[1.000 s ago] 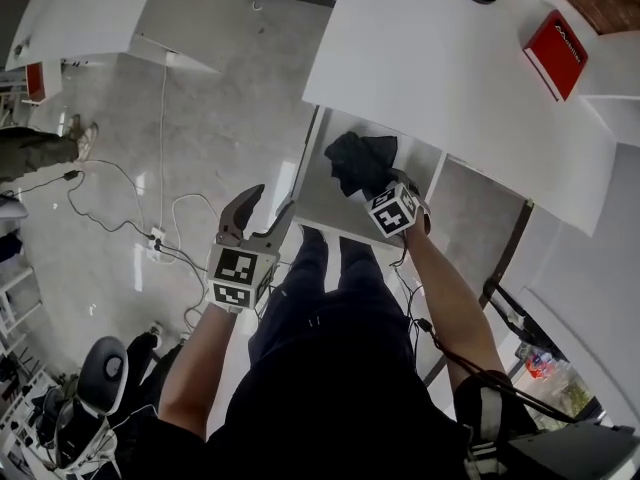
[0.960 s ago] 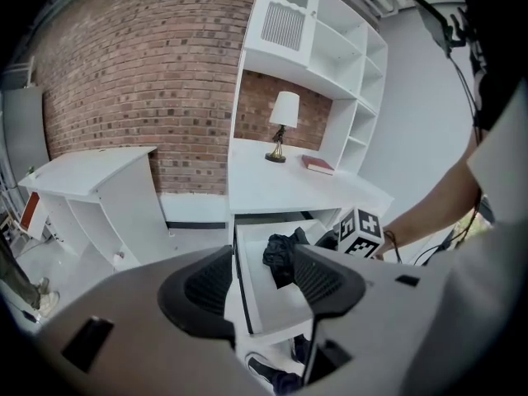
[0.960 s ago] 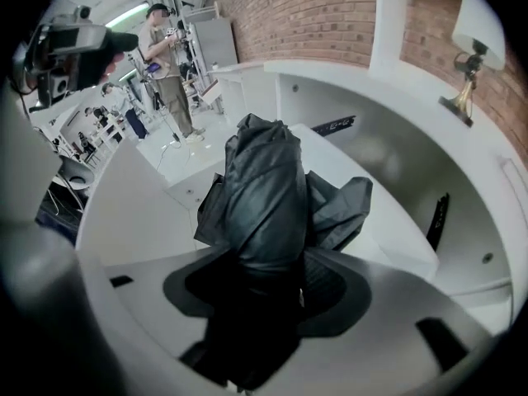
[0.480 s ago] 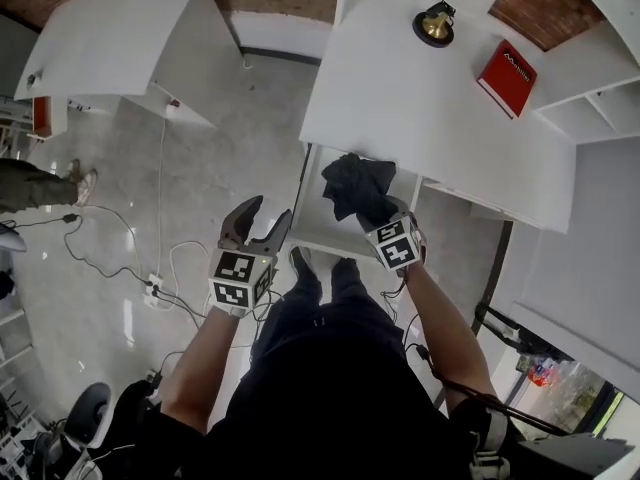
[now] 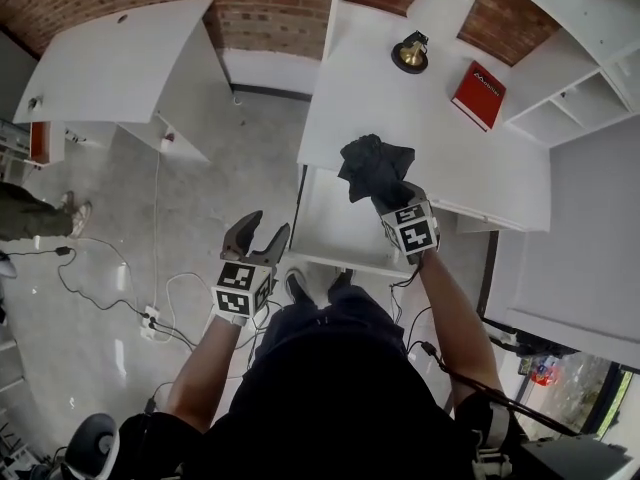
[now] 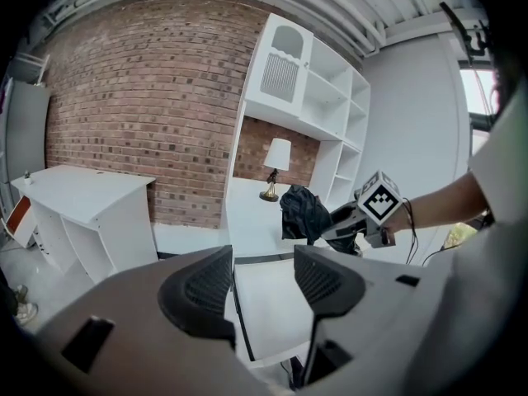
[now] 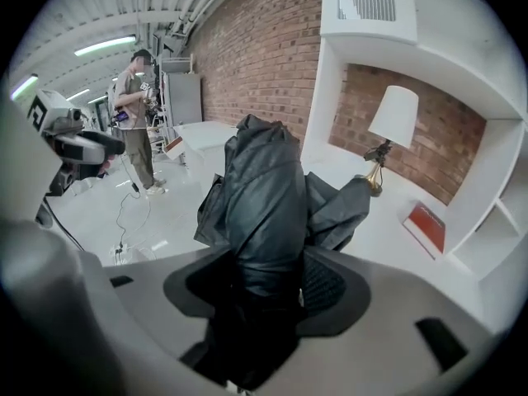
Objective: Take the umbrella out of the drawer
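Black folded umbrella (image 5: 375,168) is pinched between the jaws of my right gripper (image 5: 392,196), bunched fabric sticking out past them. I hold it clear above the open white drawer (image 5: 335,230), near the desk's (image 5: 400,108) front edge. My left gripper (image 5: 264,230) hangs beside the drawer, jaws spread and empty.

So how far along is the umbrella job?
Mostly done. The drawer is pulled out, and the black umbrella is up out of it, over the desk's front edge, clamped between the right gripper's fingers. The left gripper is open and empty. Probably left: setting the umbrella down somewhere.
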Action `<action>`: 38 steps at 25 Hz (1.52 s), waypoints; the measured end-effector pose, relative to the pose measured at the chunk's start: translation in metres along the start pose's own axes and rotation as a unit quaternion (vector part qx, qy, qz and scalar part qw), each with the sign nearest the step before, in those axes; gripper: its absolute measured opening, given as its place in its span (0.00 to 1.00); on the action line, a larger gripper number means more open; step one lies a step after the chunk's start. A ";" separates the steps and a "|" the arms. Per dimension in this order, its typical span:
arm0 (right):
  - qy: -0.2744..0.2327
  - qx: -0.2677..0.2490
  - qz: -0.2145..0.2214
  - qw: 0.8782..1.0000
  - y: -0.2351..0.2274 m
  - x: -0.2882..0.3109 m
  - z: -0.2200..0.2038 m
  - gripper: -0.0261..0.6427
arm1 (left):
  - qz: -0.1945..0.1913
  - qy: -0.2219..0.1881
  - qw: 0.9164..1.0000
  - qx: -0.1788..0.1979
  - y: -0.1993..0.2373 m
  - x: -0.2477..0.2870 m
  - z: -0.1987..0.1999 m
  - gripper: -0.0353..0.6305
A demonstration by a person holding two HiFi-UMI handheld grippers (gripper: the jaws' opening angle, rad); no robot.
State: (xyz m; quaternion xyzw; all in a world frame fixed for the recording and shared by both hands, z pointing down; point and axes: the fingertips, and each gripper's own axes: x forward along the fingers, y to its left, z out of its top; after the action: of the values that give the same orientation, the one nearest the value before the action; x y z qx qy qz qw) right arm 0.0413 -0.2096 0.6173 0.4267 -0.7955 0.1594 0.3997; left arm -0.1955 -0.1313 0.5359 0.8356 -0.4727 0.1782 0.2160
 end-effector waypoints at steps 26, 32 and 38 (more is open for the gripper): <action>0.090 -0.038 0.027 0.995 -0.133 0.140 0.072 0.39 | 0.079 0.022 0.997 -0.014 0.017 0.068 0.036 0.40; 0.117 -0.040 0.035 0.992 -0.141 0.174 0.080 0.40 | 0.100 0.033 0.994 -0.030 0.026 0.072 0.027 0.40; 0.137 -0.051 0.043 0.988 -0.143 0.194 0.072 0.41 | 0.113 0.030 0.992 -0.039 0.032 0.078 0.026 0.40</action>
State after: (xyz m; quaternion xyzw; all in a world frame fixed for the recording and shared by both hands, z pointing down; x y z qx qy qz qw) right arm 0.0592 -0.4433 0.7095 0.3448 -0.7579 0.1929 0.5191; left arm -0.1828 -0.2151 0.5592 0.7617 -0.5644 0.2078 0.2409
